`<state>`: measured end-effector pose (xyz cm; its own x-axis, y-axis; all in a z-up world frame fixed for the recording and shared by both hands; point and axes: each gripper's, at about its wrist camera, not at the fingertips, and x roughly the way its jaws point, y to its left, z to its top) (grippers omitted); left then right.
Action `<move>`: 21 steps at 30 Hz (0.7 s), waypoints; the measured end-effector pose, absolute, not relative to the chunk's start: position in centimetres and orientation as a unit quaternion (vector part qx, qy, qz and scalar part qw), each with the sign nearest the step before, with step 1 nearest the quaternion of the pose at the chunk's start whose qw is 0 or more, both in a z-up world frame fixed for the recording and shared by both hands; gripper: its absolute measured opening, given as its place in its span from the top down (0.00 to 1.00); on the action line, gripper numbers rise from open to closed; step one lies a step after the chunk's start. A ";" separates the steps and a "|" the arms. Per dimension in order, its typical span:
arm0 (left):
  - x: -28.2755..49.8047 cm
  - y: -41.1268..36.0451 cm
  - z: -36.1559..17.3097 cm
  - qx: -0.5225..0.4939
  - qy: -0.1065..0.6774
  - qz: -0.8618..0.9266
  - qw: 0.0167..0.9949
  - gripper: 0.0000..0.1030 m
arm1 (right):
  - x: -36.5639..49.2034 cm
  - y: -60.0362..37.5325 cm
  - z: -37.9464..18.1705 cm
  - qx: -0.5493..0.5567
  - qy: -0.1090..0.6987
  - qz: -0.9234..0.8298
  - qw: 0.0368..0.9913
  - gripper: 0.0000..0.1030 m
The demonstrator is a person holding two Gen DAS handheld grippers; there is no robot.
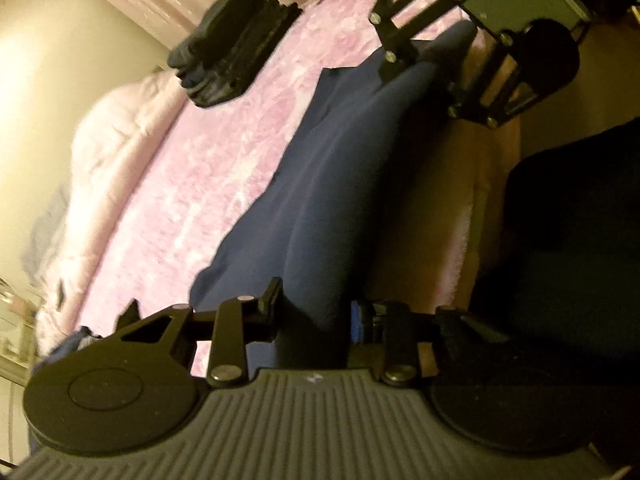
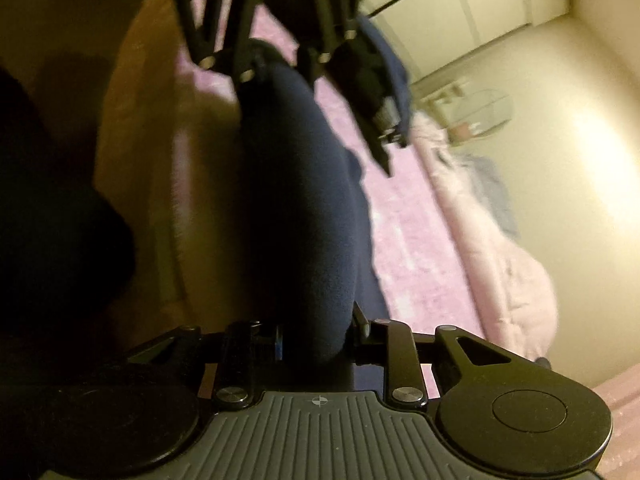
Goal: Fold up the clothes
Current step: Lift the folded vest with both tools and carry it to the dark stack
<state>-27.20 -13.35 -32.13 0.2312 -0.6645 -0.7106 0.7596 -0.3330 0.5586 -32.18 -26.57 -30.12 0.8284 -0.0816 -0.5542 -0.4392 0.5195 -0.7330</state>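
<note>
Spreading across both views is a bed (image 1: 224, 168) with a crushed pink cover, and on it lies the navy garment (image 1: 320, 184) that the fold concerns, stretched in a long band along the bed's near edge. A pale pink duvet (image 1: 116, 152) is bunched at the far side of the bed, by the wall. Farther up the cover, well apart from the navy piece, sits a stack of folded dark clothes (image 1: 236, 52), so I judge some pieces are already done and this one is mid-fold.

Each end of the navy garment runs into a pair of tongs. The left tongs (image 1: 316, 320) are clamped on one end, with cloth filling the gap between the pads. The right tongs (image 2: 316, 336) are clamped on the other end in the same way, and in the left view they show at the far end of the band. Between the two grips the cloth looks rounded and doubled rather than flat, though blur keeps me from counting layers.

The step in hand seems to be carrying a lengthwise fold. Next, I judge, both grips should travel together and keep the band taut, lay the held edge squarely on the cloth below, and only then let go.
</note>
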 end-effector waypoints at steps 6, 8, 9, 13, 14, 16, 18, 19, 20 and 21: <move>-25.9 -15.7 -28.8 0.548 0.101 -0.634 0.536 0.74 | -28.6 -27.6 -25.5 -0.412 0.385 0.144 0.813 0.80; -25.5 -16.3 -26.5 0.550 0.111 -0.644 0.520 0.74 | -27.5 -28.0 -21.4 -0.393 0.408 0.141 0.812 0.81; -25.3 -16.6 -25.3 0.551 0.116 -0.649 0.512 0.74 | -27.0 -28.3 -19.1 -0.385 0.414 0.138 0.813 0.81; -24.0 -17.9 -19.4 0.532 0.144 -0.673 0.493 0.74 | -26.2 -28.7 -10.7 -0.367 0.452 0.145 0.800 0.81; -23.9 -18.2 -17.8 0.530 0.143 -0.678 0.489 0.74 | -26.3 -28.6 -8.8 -0.366 0.462 0.148 0.794 0.81; -23.7 -19.0 -14.8 0.526 0.138 -0.688 0.480 0.74 | -28.5 -28.6 -5.8 -0.368 0.473 0.153 0.786 0.81; -23.4 -19.9 -12.4 0.524 0.125 -0.698 0.472 0.74 | -29.9 -29.4 -3.2 -0.365 0.477 0.143 0.787 0.81; -23.2 -20.4 -11.4 0.520 0.118 -0.703 0.470 0.74 | -29.8 -29.8 -2.0 -0.366 0.477 0.131 0.788 0.81; -22.9 -20.9 -10.4 0.515 0.111 -0.709 0.468 0.74 | -29.7 -30.1 -0.8 -0.369 0.475 0.118 0.790 0.81; -22.6 -21.5 -9.4 0.510 0.104 -0.715 0.467 0.74 | -29.6 -30.3 0.3 -0.372 0.474 0.105 0.792 0.81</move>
